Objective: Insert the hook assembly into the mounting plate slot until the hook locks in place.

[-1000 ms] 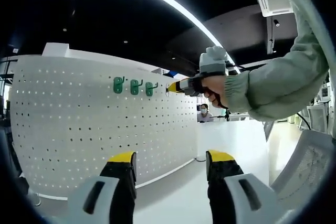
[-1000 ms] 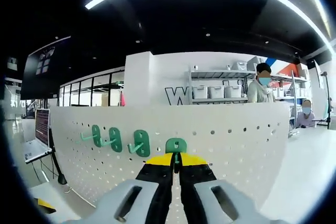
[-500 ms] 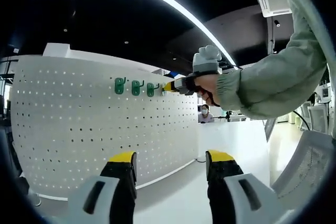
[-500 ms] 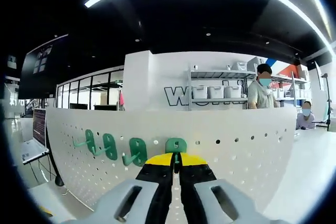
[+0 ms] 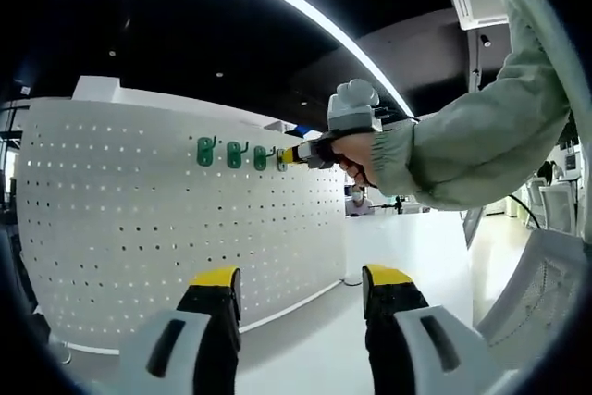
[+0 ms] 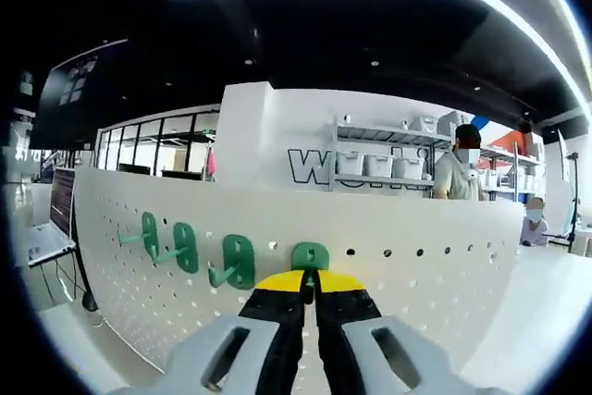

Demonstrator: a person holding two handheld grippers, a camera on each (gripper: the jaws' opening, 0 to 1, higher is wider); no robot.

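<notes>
Seemingly against white pegboard (image 6: 416, 275), green hook (image 6: 311, 256), right gripper (image 6: 309, 286) pinching it

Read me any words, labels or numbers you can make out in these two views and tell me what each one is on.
"W": large dark lettering on the white back wall in the right gripper view, partly hidden by the shelf unit; the letters after it cannot be read.
Storage bins on the shelf: any labels too small to read.

Matt white pegboard (image 6: 416, 275) (perforated), glossy green plastic hooks (image 6: 238, 261)
</notes>
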